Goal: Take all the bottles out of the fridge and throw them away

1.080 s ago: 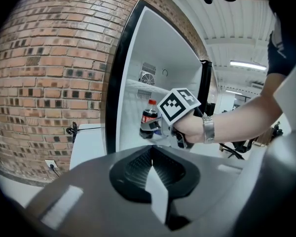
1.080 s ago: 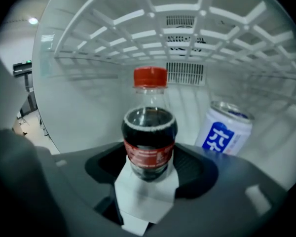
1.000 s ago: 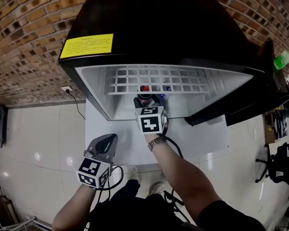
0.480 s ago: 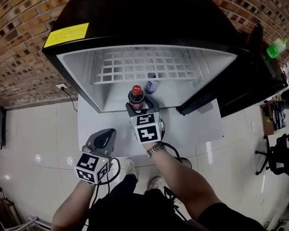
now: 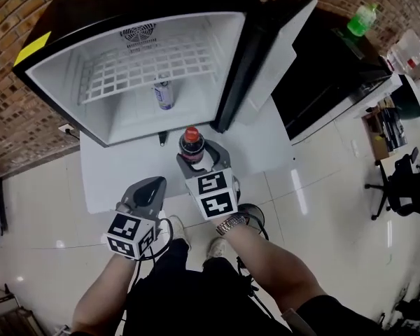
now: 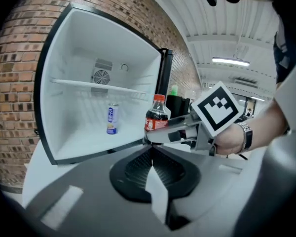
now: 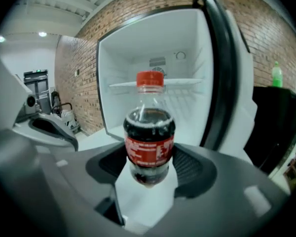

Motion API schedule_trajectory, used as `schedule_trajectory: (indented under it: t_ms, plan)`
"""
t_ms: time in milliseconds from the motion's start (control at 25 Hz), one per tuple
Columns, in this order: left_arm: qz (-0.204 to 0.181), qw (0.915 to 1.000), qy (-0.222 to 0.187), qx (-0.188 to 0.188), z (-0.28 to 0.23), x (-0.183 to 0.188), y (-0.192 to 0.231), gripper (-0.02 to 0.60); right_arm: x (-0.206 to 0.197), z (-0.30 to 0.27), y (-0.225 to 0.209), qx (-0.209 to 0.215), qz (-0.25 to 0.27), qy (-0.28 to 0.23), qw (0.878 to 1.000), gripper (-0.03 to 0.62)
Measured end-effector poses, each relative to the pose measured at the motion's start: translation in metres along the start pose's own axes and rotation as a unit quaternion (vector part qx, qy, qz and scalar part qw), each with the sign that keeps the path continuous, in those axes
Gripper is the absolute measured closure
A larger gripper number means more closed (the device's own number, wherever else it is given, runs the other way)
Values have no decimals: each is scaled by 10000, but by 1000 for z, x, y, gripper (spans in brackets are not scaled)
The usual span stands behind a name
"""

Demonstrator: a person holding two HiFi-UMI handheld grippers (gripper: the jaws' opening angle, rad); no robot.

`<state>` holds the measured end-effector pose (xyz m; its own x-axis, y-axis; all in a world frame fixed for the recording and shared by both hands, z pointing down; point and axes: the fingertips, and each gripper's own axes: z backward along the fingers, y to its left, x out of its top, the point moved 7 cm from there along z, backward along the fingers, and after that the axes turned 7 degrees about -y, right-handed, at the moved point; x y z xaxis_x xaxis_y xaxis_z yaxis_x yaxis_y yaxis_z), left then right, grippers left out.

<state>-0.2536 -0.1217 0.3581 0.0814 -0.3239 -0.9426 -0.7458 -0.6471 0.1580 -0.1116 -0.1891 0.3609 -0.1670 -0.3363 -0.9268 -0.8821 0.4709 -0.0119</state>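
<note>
- Right gripper view: the right gripper (image 7: 148, 179) is clamping its fingers on a dark plastic cola bottle with red cap and label (image 7: 149, 137), holding it upright just outside the open black, white-lined fridge (image 7: 133, 63).
- Left gripper view: the left gripper (image 6: 151, 157) is showing its fingers pressed together, empty.
- Head view: a small white blue-labelled bottle (image 5: 164, 95) is standing inside the fridge, beneath the white wire shelf (image 5: 126, 65).

Cola bottle (image 5: 191, 144): red cap and label, near-black liquid; fridge (image 5: 112, 5) black outside, white inside, yellow sticker (image 5: 32, 47) upper left; small bottle (image 5: 164, 94) white-blue; green bottle (image 5: 362, 19) upper right; brick wall (image 5: 10, 121) red-brown; left gripper (image 5: 148, 190) and right gripper (image 5: 196, 156) grey, black-white marker cubes.
</note>
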Motion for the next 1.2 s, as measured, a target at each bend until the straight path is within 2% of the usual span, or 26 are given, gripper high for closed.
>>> schedule_trajectory:
  t_ms: [160, 360, 560, 880, 1200]
  plan:
    - [-94, 9994, 68, -327, -21, -8, -70, 577, -34, 73, -35, -213, -75, 69, 9997, 303]
    - [-196, 9955, 235, -893, -54, -26, -148, 577, -91, 154, -80, -681, -298, 336, 9967, 303]
    - [-226, 9900, 527, -1287, -83, -55, -205, 577, -153, 213, -112, -1038, -587, 674, 9906, 303]
    - [-304, 9761, 1204, -1784, -124, -109, -254, 577, -249, 258, -129, -1246, -1215, 1319, 9759, 303]
    - [-274, 9603, 1778, -2133, -159, -180, -272, 577, -360, 255, -120, -1354, -2136, 1984, 9469, 303]
